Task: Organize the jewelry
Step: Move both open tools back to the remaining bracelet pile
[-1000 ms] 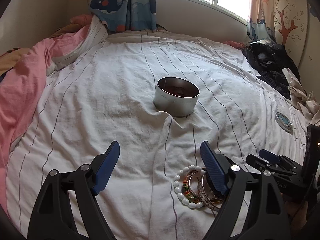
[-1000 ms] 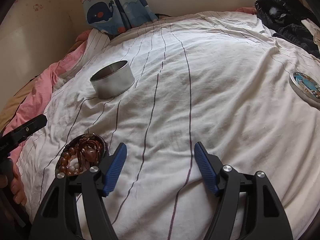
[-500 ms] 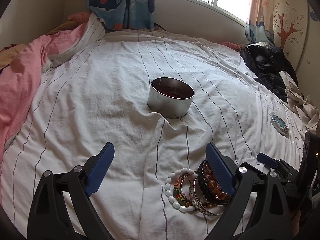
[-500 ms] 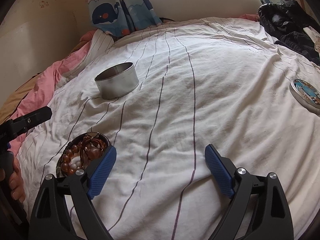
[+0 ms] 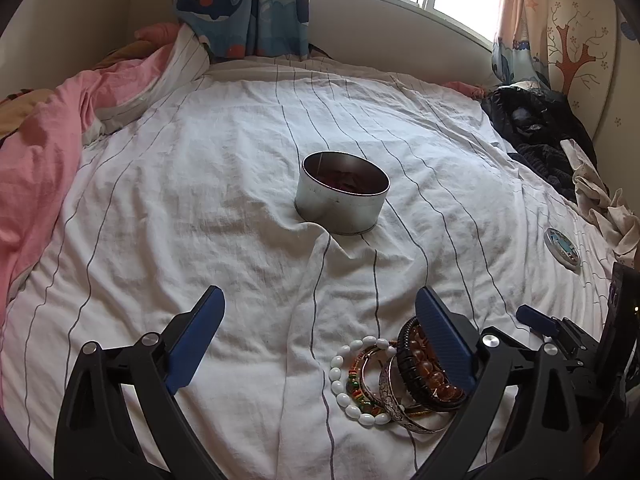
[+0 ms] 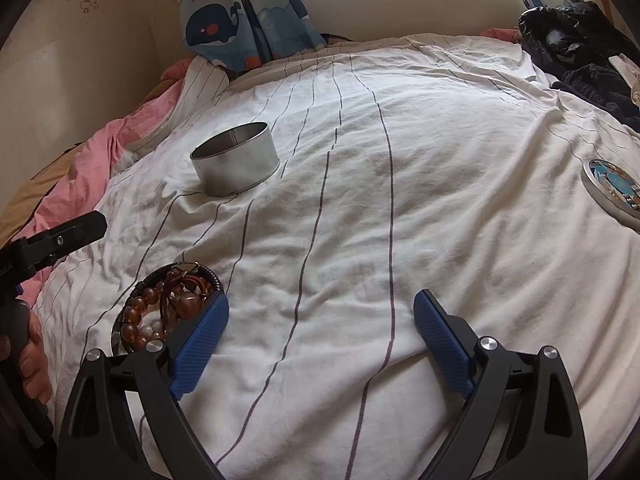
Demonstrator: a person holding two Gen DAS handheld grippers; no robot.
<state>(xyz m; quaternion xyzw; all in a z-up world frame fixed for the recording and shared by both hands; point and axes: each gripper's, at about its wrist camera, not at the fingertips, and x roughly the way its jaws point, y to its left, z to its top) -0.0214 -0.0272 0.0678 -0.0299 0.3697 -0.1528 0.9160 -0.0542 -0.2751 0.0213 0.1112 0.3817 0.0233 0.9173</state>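
A heap of bracelets lies on the striped white bedsheet: white beads, amber beads, a black band and metal bangles. It sits partly behind my left gripper's right finger. My left gripper is open and empty above the sheet. A round metal tin stands open farther back, with something dark red inside. In the right wrist view the bracelets lie just left of my open, empty right gripper, and the tin stands at the far left.
The tin's lid with a blue picture lies on the sheet at the right. A pink quilt is bunched along the left side. Dark clothes are piled at the far right by the wall. A whale curtain hangs behind.
Both grippers have drawn back and up a little. More of the bracelet heap shows beside my left gripper's right finger. The jaws stay open.
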